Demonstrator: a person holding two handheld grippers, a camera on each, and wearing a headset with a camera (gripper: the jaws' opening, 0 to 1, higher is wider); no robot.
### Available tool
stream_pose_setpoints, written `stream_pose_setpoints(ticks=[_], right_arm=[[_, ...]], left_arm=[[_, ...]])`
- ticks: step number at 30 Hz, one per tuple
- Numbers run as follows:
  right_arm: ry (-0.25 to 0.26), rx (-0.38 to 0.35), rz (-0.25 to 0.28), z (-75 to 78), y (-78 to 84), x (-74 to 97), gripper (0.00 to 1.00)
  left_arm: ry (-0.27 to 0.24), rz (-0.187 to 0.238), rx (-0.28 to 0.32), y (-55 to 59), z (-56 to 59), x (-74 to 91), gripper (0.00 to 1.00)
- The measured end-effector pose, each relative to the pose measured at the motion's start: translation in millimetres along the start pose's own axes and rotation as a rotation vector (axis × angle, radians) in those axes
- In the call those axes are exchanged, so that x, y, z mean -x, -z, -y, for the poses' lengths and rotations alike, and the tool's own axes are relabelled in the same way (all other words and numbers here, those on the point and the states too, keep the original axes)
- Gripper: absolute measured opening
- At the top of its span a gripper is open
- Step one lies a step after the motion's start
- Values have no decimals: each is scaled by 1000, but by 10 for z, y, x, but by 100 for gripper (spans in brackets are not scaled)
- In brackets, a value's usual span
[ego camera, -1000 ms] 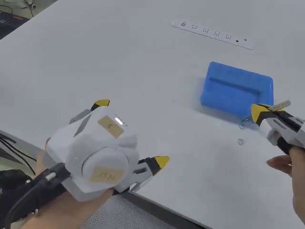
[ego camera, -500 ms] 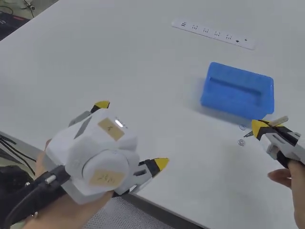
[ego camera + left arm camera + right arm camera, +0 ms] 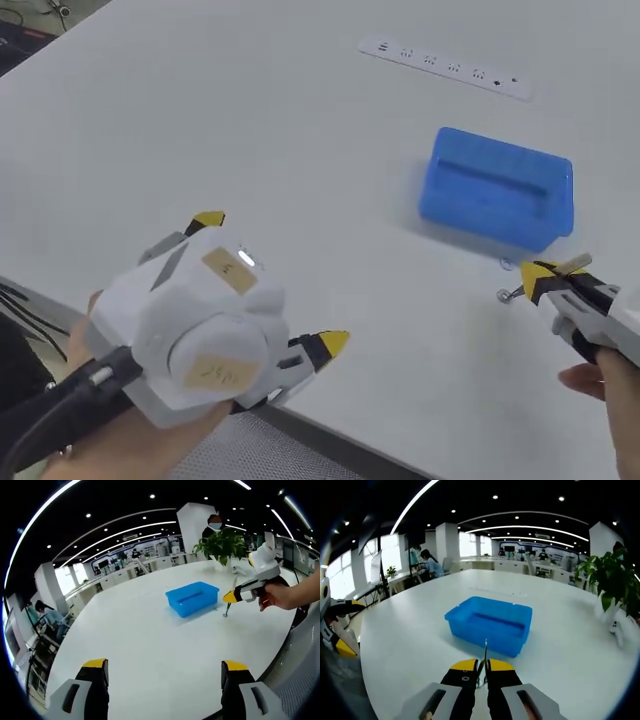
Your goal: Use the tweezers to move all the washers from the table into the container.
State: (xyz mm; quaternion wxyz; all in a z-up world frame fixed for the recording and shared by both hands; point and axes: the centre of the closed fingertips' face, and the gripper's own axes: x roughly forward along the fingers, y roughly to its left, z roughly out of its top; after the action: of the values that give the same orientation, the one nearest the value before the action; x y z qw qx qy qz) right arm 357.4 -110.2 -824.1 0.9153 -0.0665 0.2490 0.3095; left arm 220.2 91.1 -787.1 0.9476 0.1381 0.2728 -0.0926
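Right gripper [image 3: 543,282] w/ tweezers [image 3: 513,293] just off container [image 3: 497,190] front edge.

Open table [image 3: 250,130] around blue container [image 3: 497,185]; power strip [image 3: 445,68] beyond

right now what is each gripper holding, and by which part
The right gripper is shut on the tweezers, clamping their middle, tips forward. The left gripper is open and empty.

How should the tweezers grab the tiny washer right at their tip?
The washer lies flat on the table, so nothing sticks up to pinch. Probably best: come down from above at a slant with the tweezers in the right hand-held gripper, put one tip in its hole and one outside, and squeeze the thin ring.
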Motion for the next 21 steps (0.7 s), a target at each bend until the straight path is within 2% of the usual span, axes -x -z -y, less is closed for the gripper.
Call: stream_pose_setpoints(ticks=[5, 11, 21], right_arm=[[1, -37, 6, 15, -5, 2, 4], [-3, -43, 14, 0, -19, 8, 4], [3, -22, 2, 16, 36, 25, 3]], left_arm=[[-1, -3, -5, 8, -2, 3, 96], [-11, 0, 8, 2, -28, 14, 96], [-6, -10, 4, 18, -1, 19, 96]])
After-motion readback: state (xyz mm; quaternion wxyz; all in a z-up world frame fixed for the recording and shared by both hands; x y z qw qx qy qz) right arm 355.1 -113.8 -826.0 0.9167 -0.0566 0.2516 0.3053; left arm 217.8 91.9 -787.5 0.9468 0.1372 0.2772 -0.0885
